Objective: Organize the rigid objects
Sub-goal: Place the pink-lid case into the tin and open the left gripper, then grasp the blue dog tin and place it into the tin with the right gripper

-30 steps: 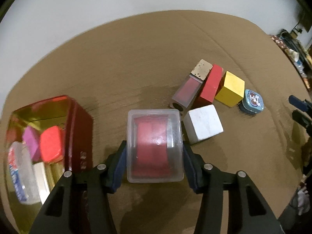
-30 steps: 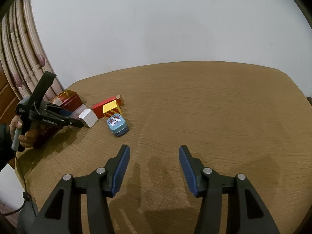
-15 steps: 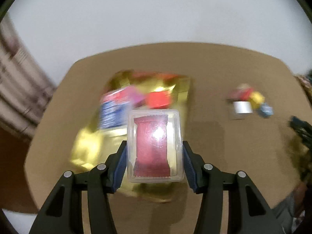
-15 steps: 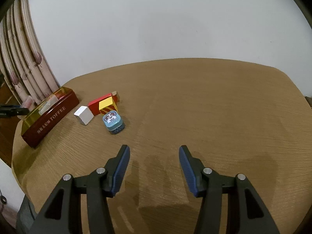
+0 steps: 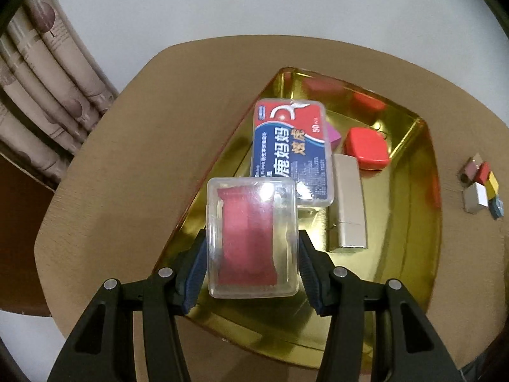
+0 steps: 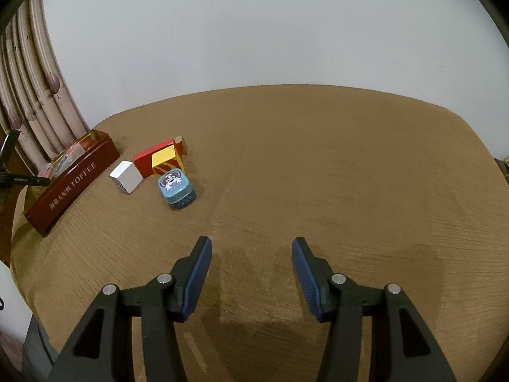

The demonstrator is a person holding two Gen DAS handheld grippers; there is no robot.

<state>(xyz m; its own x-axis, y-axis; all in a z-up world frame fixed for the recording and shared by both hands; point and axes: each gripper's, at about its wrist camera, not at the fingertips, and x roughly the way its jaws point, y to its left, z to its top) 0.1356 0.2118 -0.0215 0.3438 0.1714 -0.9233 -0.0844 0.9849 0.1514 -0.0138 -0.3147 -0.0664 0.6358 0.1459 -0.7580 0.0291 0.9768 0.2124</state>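
Clear case (image 5: pixel 251 238) clamped in left gripper (image 5: pixel 251 273) above gold tin (image 5: pixel 410 254); right gripper (image 6: pixel 251 267) wide, empty.

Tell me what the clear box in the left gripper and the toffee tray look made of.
Clear box: likely hard transparent plastic, glossy; red contents show through and highlights glint on it. Toffee tray: probably metal tin, mirror-gold inside, reflecting its contents; dark red outside.

Brown wooden table (image 6: pixel 318 165), plain white wall (image 6: pixel 254 31), patterned curtain (image 6: pixel 28 95).
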